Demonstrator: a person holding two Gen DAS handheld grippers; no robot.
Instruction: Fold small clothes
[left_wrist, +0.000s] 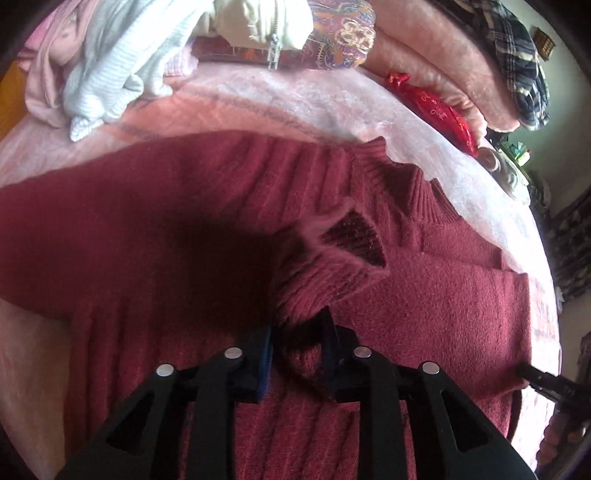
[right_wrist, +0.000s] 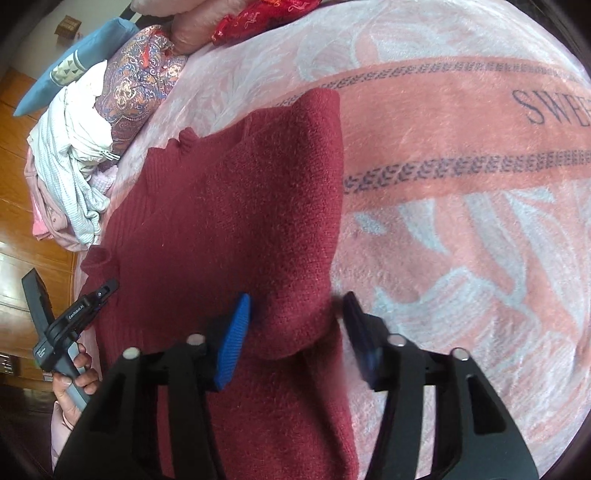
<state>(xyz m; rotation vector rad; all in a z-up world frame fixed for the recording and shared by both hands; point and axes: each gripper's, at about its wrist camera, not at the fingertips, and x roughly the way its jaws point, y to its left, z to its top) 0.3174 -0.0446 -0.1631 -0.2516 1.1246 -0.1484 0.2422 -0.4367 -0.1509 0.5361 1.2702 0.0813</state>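
Note:
A dark red knitted sweater (left_wrist: 184, 229) lies spread on a pink bed blanket (left_wrist: 258, 96). One sleeve is folded over the body, its cuff (left_wrist: 347, 240) open toward me. My left gripper (left_wrist: 299, 332) is shut on that sleeve's fabric, which bunches between the blue pads. In the right wrist view the sweater (right_wrist: 240, 206) has its right side folded in. My right gripper (right_wrist: 295, 314) is open, its jaws on either side of a raised fold at the sweater's right edge. The left gripper (right_wrist: 92, 299) shows at the sweater's left edge.
A heap of white and pink clothes (left_wrist: 110, 66) lies at the far left of the bed, also in the right wrist view (right_wrist: 70, 173). Patterned pillows (left_wrist: 340, 33), a red pouch (left_wrist: 439, 107) and folded blankets (left_wrist: 443, 59) line the far side. The blanket (right_wrist: 461, 221) extends right.

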